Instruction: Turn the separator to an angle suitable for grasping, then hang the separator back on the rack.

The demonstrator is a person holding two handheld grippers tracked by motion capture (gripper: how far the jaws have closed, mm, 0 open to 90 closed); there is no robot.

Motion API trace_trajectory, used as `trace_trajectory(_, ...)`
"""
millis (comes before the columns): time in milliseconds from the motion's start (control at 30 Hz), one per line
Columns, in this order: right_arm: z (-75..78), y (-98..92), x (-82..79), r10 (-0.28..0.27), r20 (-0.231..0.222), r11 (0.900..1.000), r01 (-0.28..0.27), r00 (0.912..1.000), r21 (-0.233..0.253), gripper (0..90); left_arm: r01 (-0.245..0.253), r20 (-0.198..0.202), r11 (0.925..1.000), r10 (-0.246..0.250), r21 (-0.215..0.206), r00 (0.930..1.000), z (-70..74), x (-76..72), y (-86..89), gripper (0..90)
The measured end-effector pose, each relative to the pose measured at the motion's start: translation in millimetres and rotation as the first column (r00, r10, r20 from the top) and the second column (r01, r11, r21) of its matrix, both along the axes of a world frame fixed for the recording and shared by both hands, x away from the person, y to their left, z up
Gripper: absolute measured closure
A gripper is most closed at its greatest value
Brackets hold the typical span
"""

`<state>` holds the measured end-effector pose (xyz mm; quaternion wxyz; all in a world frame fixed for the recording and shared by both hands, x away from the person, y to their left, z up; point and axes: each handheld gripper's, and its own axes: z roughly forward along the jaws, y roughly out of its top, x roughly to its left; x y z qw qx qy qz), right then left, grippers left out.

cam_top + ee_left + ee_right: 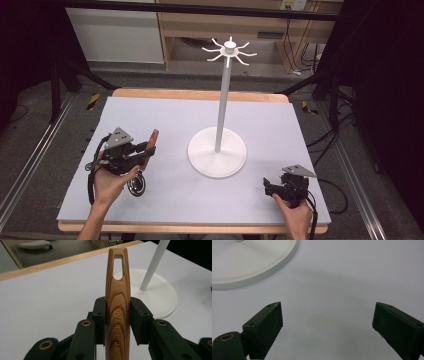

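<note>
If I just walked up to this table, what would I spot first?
Probably the tall white stand in the middle of the table, with a ring of curly hooks at its top. Next, the wooden handle with a slot near its end and "KITCHEN TOOL" carved on it, clamped in the left hand-held gripper at the table's left. The right hand-held gripper, near the front right corner, is open and holds nothing.

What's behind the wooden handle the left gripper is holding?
Behind the wooden handle, clamped in the left gripper, lie the white tabletop and the white stand with its round base and pole. The handle covers a strip of tabletop and the base's near edge.
</note>
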<state>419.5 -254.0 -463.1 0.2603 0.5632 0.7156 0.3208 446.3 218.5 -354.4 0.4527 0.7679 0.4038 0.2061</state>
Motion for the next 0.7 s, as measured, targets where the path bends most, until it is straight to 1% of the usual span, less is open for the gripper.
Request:
trace_trajectory(33, 0.0, 0.0, 0.0, 0.0, 0.0, 1.0, 0.0, 1.0, 0.0, 9.8, 0.0, 0.0, 1.0, 0.0, 0.0, 1.0, 0.0, 0.0, 0.0, 67.3)
trace_trajectory(67, 0.0, -0.1, -0.1, -0.002, 0.001, 1.0, 0.002, 1.0, 0.002, 9.8, 0.001, 0.017, 0.9999, -0.001, -0.017, 0.9998, 3.5, -1.3, -0.3, 67.3)
trace_trajectory(133, 0.0, -0.1, -0.3, -0.002, 0.002, 1.0, 0.002, 1.0, 0.004, 9.8, 0.002, 0.039, 0.9996, -0.001, -0.027, 0.9992, 7.1, -2.9, -1.1, 67.3)
trace_trajectory(167, 0.0, -0.1, -0.3, -0.002, 0.002, 1.0, 0.002, 1.0, 0.004, 9.8, 0.002, 0.039, 0.9996, -0.001, -0.027, 0.9992, 7.1, -2.9, -1.1, 67.3)
trace_trajectory(200, -0.1, 0.0, -0.5, -0.004, 0.0, 1.0, 0.004, 1.0, 0.008, 9.8, 0.006, 0.054, 0.9994, -0.005, -0.035, 0.9985, 10.3, -4.3, -2.0, 67.3)
trace_trajectory(233, -0.1, 0.0, -0.5, -0.004, 0.0, 1.0, 0.004, 1.0, 0.008, 9.8, 0.006, 0.054, 0.9994, -0.005, -0.035, 0.9985, 10.3, -4.3, -2.0, 67.3)
trace_trajectory(267, 0.3, -0.1, -0.8, -0.005, 0.001, 1.0, 0.005, 1.0, 0.008, 9.8, 0.013, 0.068, 0.9989, -0.01, -0.045, 0.9976, 14.9, -5.8, -3.0, 67.3)
trace_trajectory(300, 0.3, -0.1, -0.8, -0.005, 0.001, 1.0, 0.005, 1.0, 0.008, 9.8, 0.013, 0.068, 0.9989, -0.01, -0.045, 0.9976, 14.9, -5.8, -3.0, 67.3)
trace_trajectory(333, 0.6, -1.0, -0.6, 0.0, 0.006, 1.0, 0.0, 1.0, 0.003, 9.8, 0.018, 0.083, 0.9982, -0.014, -0.057, 0.9964, 19.1, -7.0, -3.7, 67.3)
trace_trajectory(367, 0.6, -1.0, -0.6, 0.0, 0.006, 1.0, 0.0, 1.0, 0.003, 9.8, 0.018, 0.083, 0.9982, -0.014, -0.057, 0.9964, 19.1, -7.0, -3.7, 67.3)
trace_trajectory(400, 0.7, -0.9, -0.7, -0.006, 0.009, 1.0, 0.006, 0.9999, 0.008, 9.8, 0.022, 0.097, 0.9976, -0.016, -0.065, 0.9952, 23.6, -8.0, -4.7, 67.3)
trace_trajectory(467, 0.6, -0.9, -0.8, -0.007, 0.01, 1.0, 0.007, 0.9999, 0.007, 9.8, 0.024, 0.102, 0.9974, -0.017, -0.068, 0.9946, 26.1, -8.3, -5.3, 67.3)
trace_trajectory(500, 0.3, -0.6, -0.8, -0.006, 0.01, 1.0, 0.006, 0.9999, 0.006, 9.8, 0.027, 0.118, 0.9968, -0.018, -0.075, 0.9928, 31.2, -8.9, -6.6, 67.2)
trace_trajectory(567, 0.0, -0.3, -0.8, -0.005, 0.01, 1.0, 0.005, 0.9999, 0.005, 9.8, 0.028, 0.125, 0.9962, -0.018, -0.083, 0.992, 33.9, -9.4, -7.5, 67.3)
trace_trajectory(633, -0.2, -0.2, -0.8, -0.006, 0.01, 1.0, 0.006, 0.9999, 0.005, 9.8, 0.034, 0.14, 0.9954, -0.022, -0.089, 0.99, 39.3, -10.5, -8.9, 67.3)
trace_trajectory(700, -0.6, -0.3, -0.9, -0.005, 0.013, 1.0, 0.004, 0.9999, 0.005, 9.8, 0.04, 0.166, 0.9944, -0.024, -0.097, 0.9859, 47.5, -11.8, -10.7, 67.3)
